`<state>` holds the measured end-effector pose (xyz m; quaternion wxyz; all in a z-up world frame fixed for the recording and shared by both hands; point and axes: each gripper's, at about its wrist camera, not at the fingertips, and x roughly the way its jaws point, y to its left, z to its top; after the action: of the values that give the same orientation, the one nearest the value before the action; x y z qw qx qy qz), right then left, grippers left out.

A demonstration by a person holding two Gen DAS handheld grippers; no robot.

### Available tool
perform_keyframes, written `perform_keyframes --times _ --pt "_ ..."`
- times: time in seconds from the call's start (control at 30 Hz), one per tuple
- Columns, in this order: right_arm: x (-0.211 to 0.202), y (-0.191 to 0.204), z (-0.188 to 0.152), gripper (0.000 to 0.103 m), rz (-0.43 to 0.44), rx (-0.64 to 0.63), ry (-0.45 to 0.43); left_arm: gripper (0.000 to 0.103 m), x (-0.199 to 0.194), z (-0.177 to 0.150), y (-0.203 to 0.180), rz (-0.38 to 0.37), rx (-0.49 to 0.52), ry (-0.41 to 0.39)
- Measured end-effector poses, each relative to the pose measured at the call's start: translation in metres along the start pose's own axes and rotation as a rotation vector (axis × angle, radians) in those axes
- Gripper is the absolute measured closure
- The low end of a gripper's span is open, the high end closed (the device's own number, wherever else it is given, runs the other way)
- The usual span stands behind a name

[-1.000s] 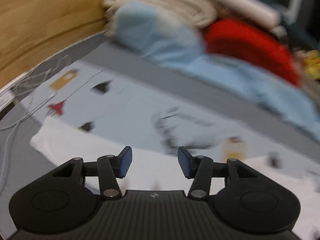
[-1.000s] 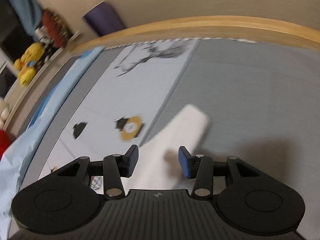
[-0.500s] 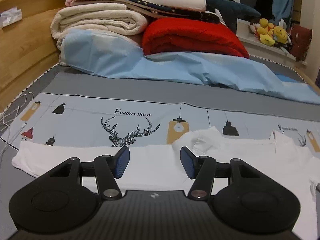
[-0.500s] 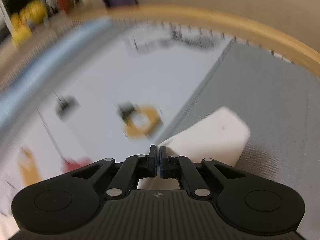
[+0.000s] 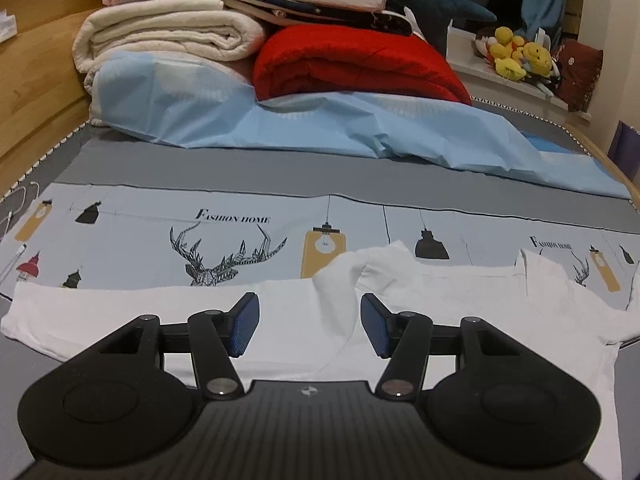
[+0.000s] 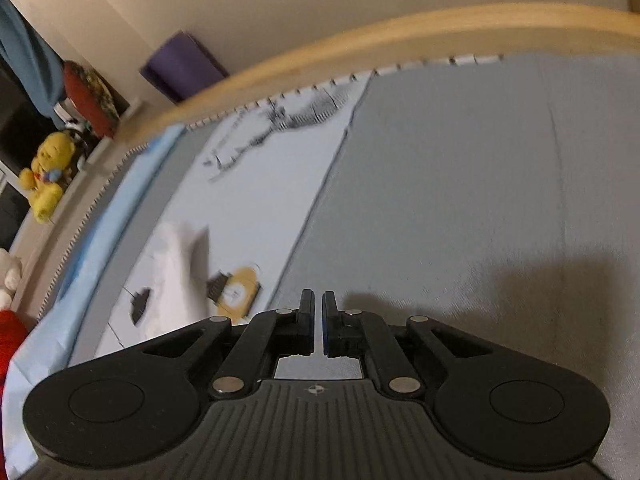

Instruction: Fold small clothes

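Behind the white shirt (image 5: 280, 320) on the bed (image 5: 240, 168), folded blankets (image 5: 344, 60) pile up; left tool (image 5: 308, 326) gapes above the shirt, right tool (image 6: 315, 322), nearly closed, its jaws just parting slightly, holds nothing visible.

Warm, dimmish indoor light in both views, no glare. Left wrist view is sharp w/ strong fisheye bending: wooden bed frame (image 5: 36, 92) curves at left, corners go black. Right wrist view has motion blur, esp. upper left and centre; print on the sheet (image 6: 256, 184) is smeared. Dark soft shadow (image 6: 532, 292) sits at right of frame on the grey fabric.
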<state>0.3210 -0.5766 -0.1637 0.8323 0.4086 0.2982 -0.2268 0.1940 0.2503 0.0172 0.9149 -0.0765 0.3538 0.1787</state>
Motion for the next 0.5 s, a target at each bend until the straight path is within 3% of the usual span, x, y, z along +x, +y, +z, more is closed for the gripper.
perform_keyframes --times 0.03,0.1,0.17,0.3,0.43,0.5 --pt "0.003 0.004 0.000 0.093 0.016 0.002 0.012 0.041 0.001 0.000 0.000 0.001 -0.002 0.004" --pt "0.011 0.015 -0.002 0.078 0.072 -0.011 0.040 0.041 0.003 -0.001 0.000 0.003 0.001 0.011" --pt "0.020 0.032 -0.008 0.046 0.121 -0.041 0.072 0.041 0.006 -0.002 -0.003 0.002 0.013 0.017" --pt "0.042 0.060 -0.020 0.047 0.154 -0.119 0.093 0.041 0.009 -0.004 -0.009 -0.007 0.041 0.021" --pt "0.072 0.066 -0.017 0.046 0.168 -0.038 0.075 0.041 0.012 -0.006 -0.010 -0.017 0.071 0.023" --pt "0.084 0.077 -0.016 0.046 0.173 -0.093 0.037 0.041 0.013 -0.007 -0.012 -0.014 0.104 0.017"
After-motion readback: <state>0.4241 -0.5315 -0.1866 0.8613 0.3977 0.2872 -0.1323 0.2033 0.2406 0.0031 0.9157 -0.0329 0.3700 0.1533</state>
